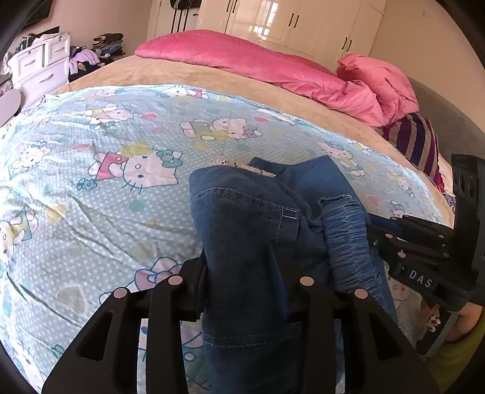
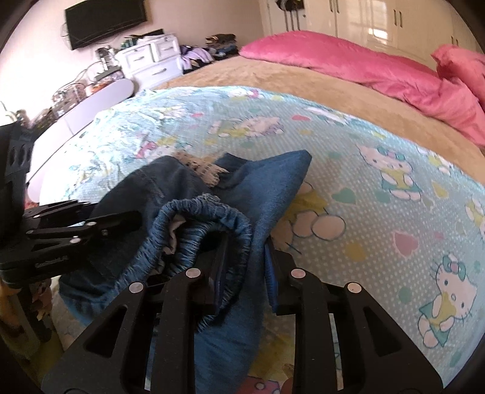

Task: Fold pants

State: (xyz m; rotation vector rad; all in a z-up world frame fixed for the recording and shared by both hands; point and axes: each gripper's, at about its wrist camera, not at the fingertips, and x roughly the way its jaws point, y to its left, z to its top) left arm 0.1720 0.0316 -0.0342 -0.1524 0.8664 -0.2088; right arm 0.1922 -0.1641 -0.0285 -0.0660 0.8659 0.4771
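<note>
While both tools clamp jeans (image 1: 254,230), bedsheet (image 1: 91,212) open leftward

My left gripper (image 1: 239,272) is closed on the pants (image 1: 251,218), its fingers pointing forward. My right gripper (image 2: 245,260) is also clamped on the cloth, at the elastic waistband. The two grippers are close, side by side.

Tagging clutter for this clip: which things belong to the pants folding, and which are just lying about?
Job:
blue jeans
left gripper
right gripper
cartoon-print sheet

Lying about:
pink duvet
striped cushion
white drawers
clothes pile
wall TV
</note>
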